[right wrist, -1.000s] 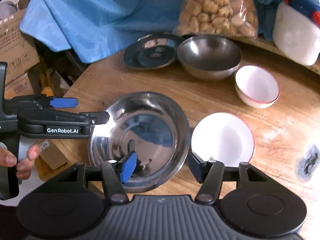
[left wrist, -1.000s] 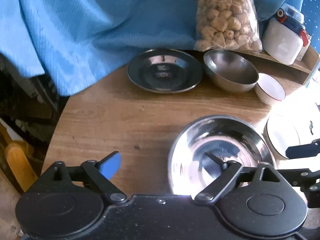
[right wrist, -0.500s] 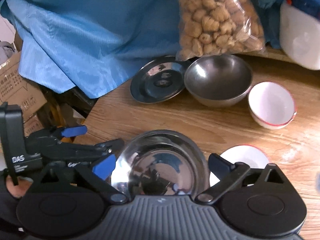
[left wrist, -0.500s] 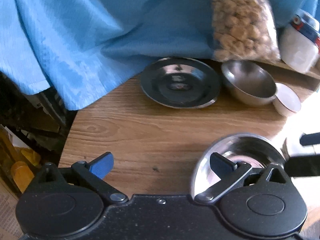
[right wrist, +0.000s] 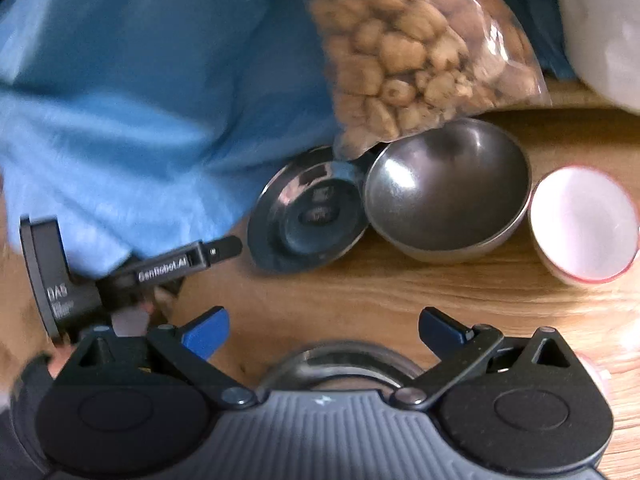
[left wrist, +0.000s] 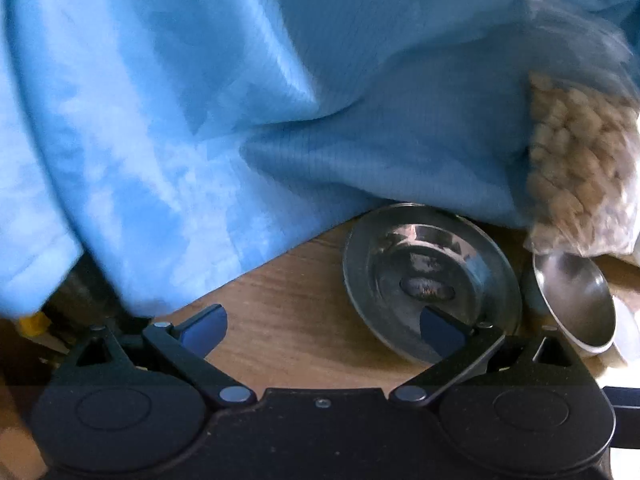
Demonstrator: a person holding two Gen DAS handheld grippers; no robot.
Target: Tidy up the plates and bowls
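Note:
A flat steel plate [left wrist: 432, 280] lies at the back of the wooden table [left wrist: 288, 320], half under the blue cloth. To its right stands a steel bowl [left wrist: 572, 300], then a white bowl with a red rim [right wrist: 584, 224]. My left gripper [left wrist: 322, 328] is open over bare wood, its right finger in front of the plate's near rim. My right gripper [right wrist: 324, 330] is open wide with nothing held. The rim of a large steel bowl [right wrist: 344, 360] shows just under it. In the right wrist view the steel plate [right wrist: 308, 220] and steel bowl [right wrist: 444, 196] touch, with the left gripper [right wrist: 176, 268] beside them.
A blue cloth [left wrist: 200, 100] hangs over the table's back and left side. A clear bag of brown snacks [right wrist: 416, 48] leans over the steel bowl. A white jar [right wrist: 600, 28] stands at the far right. The table's edge drops off at the left [left wrist: 48, 320].
Both grippers have moved forward toward the back row of dishes. The right jaws have opened wider. The large steel bowl has slid to the bottom of the right view and out of the left view.

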